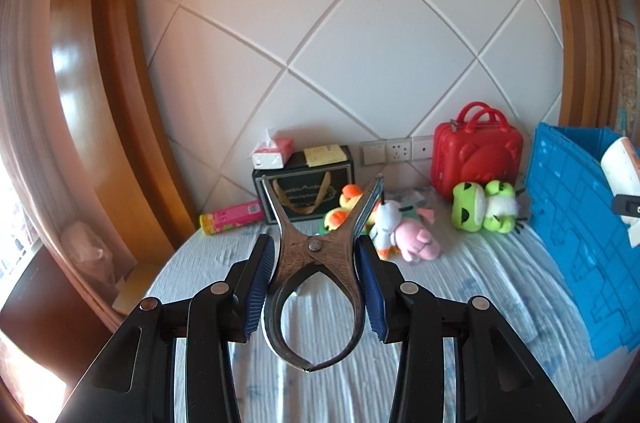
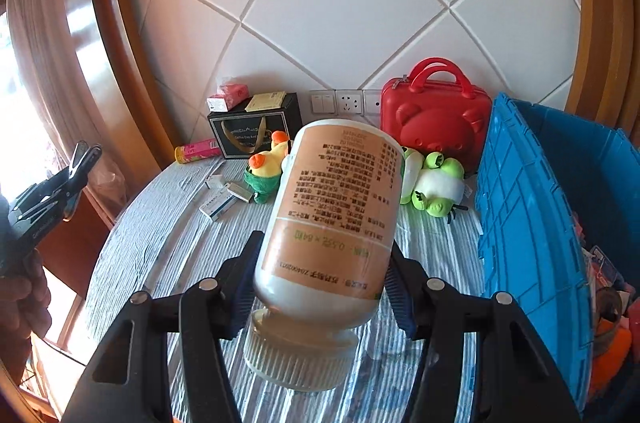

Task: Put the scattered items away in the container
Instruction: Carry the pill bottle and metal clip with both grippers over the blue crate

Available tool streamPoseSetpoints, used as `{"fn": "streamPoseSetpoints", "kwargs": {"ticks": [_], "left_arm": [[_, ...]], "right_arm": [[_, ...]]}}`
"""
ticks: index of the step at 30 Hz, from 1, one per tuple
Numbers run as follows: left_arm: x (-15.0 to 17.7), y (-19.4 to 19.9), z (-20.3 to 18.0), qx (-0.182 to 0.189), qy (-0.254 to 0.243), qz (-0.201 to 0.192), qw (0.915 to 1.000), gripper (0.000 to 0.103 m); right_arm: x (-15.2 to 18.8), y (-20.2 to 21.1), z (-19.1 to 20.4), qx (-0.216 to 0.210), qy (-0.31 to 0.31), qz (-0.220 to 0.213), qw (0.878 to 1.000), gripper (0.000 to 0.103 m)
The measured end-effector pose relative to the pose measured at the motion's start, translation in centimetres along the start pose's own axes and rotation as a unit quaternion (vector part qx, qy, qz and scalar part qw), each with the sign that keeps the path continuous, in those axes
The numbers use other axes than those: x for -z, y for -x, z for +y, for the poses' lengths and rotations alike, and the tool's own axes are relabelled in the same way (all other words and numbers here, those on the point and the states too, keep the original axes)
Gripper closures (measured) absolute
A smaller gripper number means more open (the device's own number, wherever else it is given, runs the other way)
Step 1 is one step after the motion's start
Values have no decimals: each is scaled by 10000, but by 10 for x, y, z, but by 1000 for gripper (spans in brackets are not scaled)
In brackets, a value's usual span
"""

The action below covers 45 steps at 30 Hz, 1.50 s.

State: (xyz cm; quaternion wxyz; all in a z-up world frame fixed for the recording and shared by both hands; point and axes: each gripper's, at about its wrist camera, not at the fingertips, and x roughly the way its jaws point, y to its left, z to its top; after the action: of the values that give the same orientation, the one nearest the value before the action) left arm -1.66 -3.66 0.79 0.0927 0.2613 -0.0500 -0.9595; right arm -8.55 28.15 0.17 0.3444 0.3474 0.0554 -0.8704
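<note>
The left gripper [image 1: 316, 263] pinches a metal clip [image 1: 316, 275]; the right gripper [image 2: 320, 275] clamps an upturned white bottle [image 2: 332, 219] beside the blue crate [image 2: 532, 207].

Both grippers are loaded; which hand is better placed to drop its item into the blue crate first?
Probably right: the right gripper holds the white bottle beside the blue crate; the left gripper, holding the metal clip, sits farther off.

My right hand-held gripper [image 2: 320, 283] clamps a white bottle [image 2: 328, 223] in the frame's centre, cap toward the lens and its label upside down. The blue crate [image 2: 520, 207] fills the right edge. Behind the bottle lie green frog plushies [image 2: 436, 183] and a red case [image 2: 436, 123]. At far left, my left hand-held gripper [image 2: 76, 179] holds a metal clip [image 2: 82, 159].
</note>
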Motion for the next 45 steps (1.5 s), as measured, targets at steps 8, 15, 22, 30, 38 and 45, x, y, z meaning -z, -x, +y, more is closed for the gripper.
{"fn": "streamPoseSetpoints", "kwargs": {"ticks": [8,15,22,30,38,45], "left_arm": [[-30,0,-83,419,-43,-67,9991,62],[-58,-1,-160,772,-329,-173,9963,62],[-91,3,-239,1248,-627,-393,9894,62],[-123,2,-327,1851,-919,-453,9774,62],[-148,4,-420,2280,-1377,-535,9624,62],[-163,8,-473,2534,-1501,-556,9540,62]], "right_arm": [[-4,50,-54,-5,-154,-228,9996,48],[-1,84,-101,198,-380,-316,9986,48],[11,109,-158,472,-697,-359,9958,48],[41,121,-208,594,-1057,-280,9922,48],[63,131,-242,720,-1081,-233,9912,48],[74,130,-271,840,-1094,-40,9904,48]]}}
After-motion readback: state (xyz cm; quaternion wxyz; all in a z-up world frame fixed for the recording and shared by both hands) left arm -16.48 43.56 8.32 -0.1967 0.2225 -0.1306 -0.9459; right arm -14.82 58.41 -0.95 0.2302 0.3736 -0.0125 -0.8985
